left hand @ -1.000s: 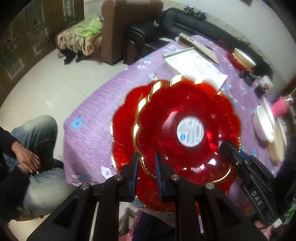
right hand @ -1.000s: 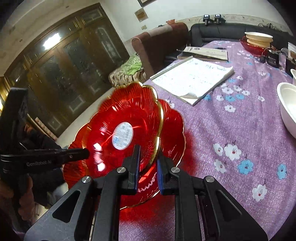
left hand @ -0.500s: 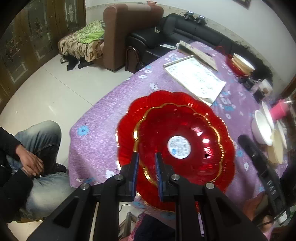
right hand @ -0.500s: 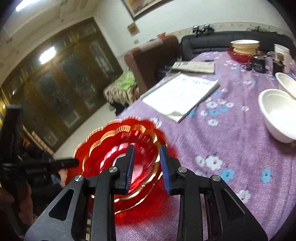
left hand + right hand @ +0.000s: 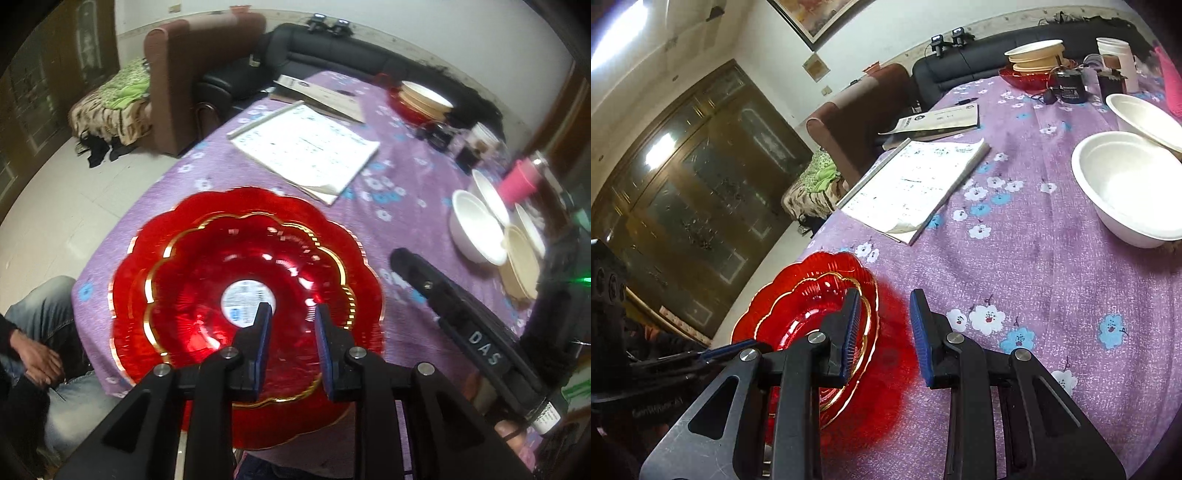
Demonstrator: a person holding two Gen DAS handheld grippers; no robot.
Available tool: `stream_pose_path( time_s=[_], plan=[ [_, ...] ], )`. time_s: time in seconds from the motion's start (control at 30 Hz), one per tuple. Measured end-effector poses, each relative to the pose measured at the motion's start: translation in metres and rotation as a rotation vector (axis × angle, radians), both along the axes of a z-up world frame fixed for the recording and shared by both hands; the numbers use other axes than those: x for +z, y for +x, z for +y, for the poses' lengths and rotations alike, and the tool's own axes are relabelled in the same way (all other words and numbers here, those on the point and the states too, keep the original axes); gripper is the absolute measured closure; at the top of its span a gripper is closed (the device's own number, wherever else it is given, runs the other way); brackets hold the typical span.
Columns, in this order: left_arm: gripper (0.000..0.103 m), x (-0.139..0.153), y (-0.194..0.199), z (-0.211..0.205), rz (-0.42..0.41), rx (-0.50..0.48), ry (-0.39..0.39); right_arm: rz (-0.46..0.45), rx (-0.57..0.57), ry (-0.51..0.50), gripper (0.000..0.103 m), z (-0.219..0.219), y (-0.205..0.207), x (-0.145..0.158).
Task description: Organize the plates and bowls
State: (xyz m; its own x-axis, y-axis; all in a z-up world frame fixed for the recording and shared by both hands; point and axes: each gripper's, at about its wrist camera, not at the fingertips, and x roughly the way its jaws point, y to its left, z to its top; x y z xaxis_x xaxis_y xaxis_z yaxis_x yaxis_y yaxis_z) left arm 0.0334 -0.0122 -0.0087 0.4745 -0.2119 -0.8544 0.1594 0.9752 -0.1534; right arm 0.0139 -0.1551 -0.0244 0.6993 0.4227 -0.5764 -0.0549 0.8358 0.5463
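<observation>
Two red scalloped glass plates lie stacked near the table's left edge, the smaller gold-rimmed plate (image 5: 251, 291) (image 5: 812, 310) inside the larger one (image 5: 147, 332) (image 5: 757, 317). My left gripper (image 5: 291, 325) hovers over the smaller plate's near half. Its jaws are opening, with nothing pinched between the pads. My right gripper (image 5: 884, 321) stands open just right of the plates, over red-tinted cloth; its left finger overlaps the rim in the picture. The right gripper's black finger (image 5: 443, 295) shows at the right of the left wrist view.
The purple flowered tablecloth (image 5: 1034, 258) holds an open notebook (image 5: 306, 147), white bowls (image 5: 476, 229) (image 5: 1126, 184), a beige plate (image 5: 521, 258), a pink cup (image 5: 521, 181) and a far red bowl with beige bowls (image 5: 1034, 62). A seated person's hand (image 5: 40, 365) rests left of the table.
The smaller red plate, held tilted by both grippers a second ago, now lies flat in the larger one. Both grippers have let go; the right one drew off to the right.
</observation>
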Motion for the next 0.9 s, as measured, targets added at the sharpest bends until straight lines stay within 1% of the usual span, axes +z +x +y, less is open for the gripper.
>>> stream_pose_path(
  time_s=[0.3,0.33,0.4,0.43,0.47,0.67,0.73,0.8,0.83,0.87,0.9],
  plan=[
    [0.079,-0.003,0.004,-0.024,0.024,-0.047,-0.006,0.042,-0.026,0.038,0.075,-0.014,0.005,-0.006],
    [0.078,-0.002,0.006,-0.028,0.023,-0.053,-0.004,0.049,-0.034,0.044,0.075,-0.018,0.005,-0.006],
    [0.072,0.0,0.009,-0.038,0.025,-0.073,-0.003,0.061,-0.058,0.051,0.075,-0.026,0.005,-0.007],
    [0.066,0.001,0.011,-0.043,0.025,-0.082,-0.002,0.068,-0.074,0.056,0.075,-0.033,0.004,-0.008],
    [0.062,0.003,0.013,-0.05,0.018,-0.094,-0.003,0.074,-0.088,0.064,0.075,-0.04,0.003,-0.009],
    [0.056,0.011,0.03,-0.102,-0.009,-0.173,-0.01,0.093,-0.247,0.156,0.075,-0.101,-0.006,-0.01],
    [0.054,0.009,0.037,-0.118,-0.001,-0.188,-0.018,0.09,-0.305,0.189,0.075,-0.119,-0.01,-0.011],
    [0.054,0.005,0.042,-0.132,0.027,-0.201,-0.035,0.097,-0.353,0.214,0.074,-0.134,-0.013,-0.013],
    [0.054,0.003,0.044,-0.137,0.04,-0.212,-0.048,0.113,-0.358,0.225,0.073,-0.138,-0.013,-0.014],
    [0.054,0.003,0.046,-0.144,0.049,-0.227,-0.061,0.135,-0.351,0.259,0.073,-0.143,-0.013,-0.017],
    [0.054,0.003,0.047,-0.148,0.049,-0.23,-0.055,0.156,-0.348,0.28,0.073,-0.147,-0.015,-0.018]
  ],
)
